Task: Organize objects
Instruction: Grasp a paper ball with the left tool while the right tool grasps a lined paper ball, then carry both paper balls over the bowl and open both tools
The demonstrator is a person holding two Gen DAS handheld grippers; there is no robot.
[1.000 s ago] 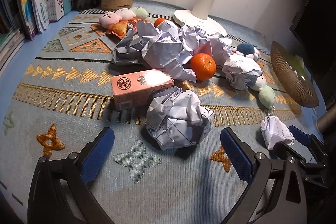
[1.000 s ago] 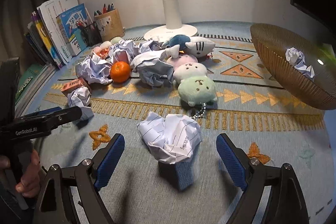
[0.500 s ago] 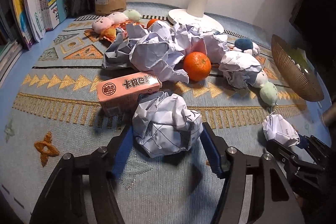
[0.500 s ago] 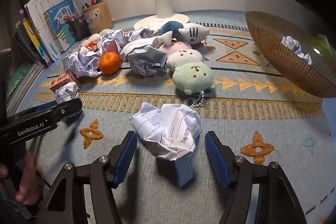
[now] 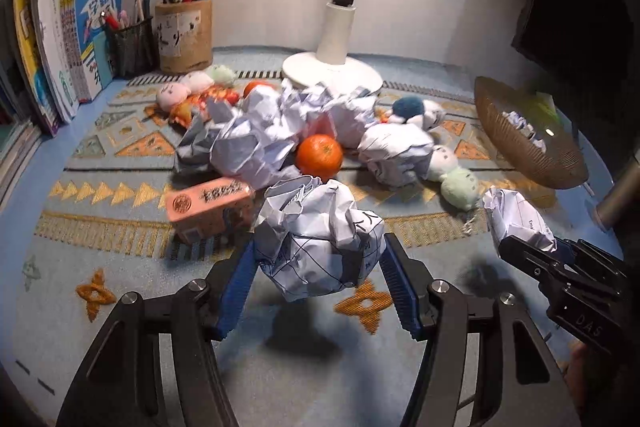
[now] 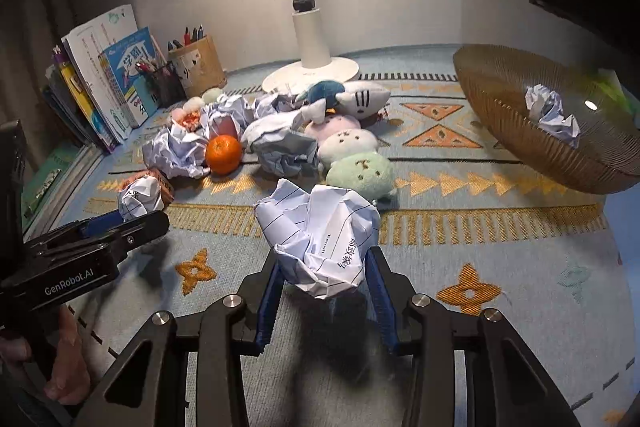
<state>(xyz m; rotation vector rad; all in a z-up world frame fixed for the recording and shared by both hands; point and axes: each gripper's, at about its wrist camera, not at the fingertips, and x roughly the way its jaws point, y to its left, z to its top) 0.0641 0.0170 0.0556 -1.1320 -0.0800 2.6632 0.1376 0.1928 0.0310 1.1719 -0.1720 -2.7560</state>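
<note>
Left claw [image 5: 320,287]: clenched on a crumpled paper ball [image 5: 318,239], blue pads pressed into both flanks; ball appears raised clear of the desk mat [image 5: 120,267], judging by the shadow beneath.
Right claw [image 6: 322,287]: clenched on a second paper wad [image 6: 320,235], gripped low so that most of the wad stands above the pads.
Landmark: woven basket [image 6: 500,95], at the far right edge of the mat.
Basket contents: one paper ball [image 6: 552,115] lying against the inner wall; likely the collection point for waste paper.
Left-held ball position: well apart from the basket, on the side away from it, just in front of the pink box [image 5: 208,203].
Right-held wad position: nearer the basket, just in front of the green plush [image 6: 360,173].
Remaining clutter: further paper balls, an orange [image 5: 319,155] and plush toys heaped between the lamp base [image 5: 332,71] and the held balls.
Judged step: both wads secured; carry to the basket appears next.
Risk: loose paper may slip from light grips.
</note>
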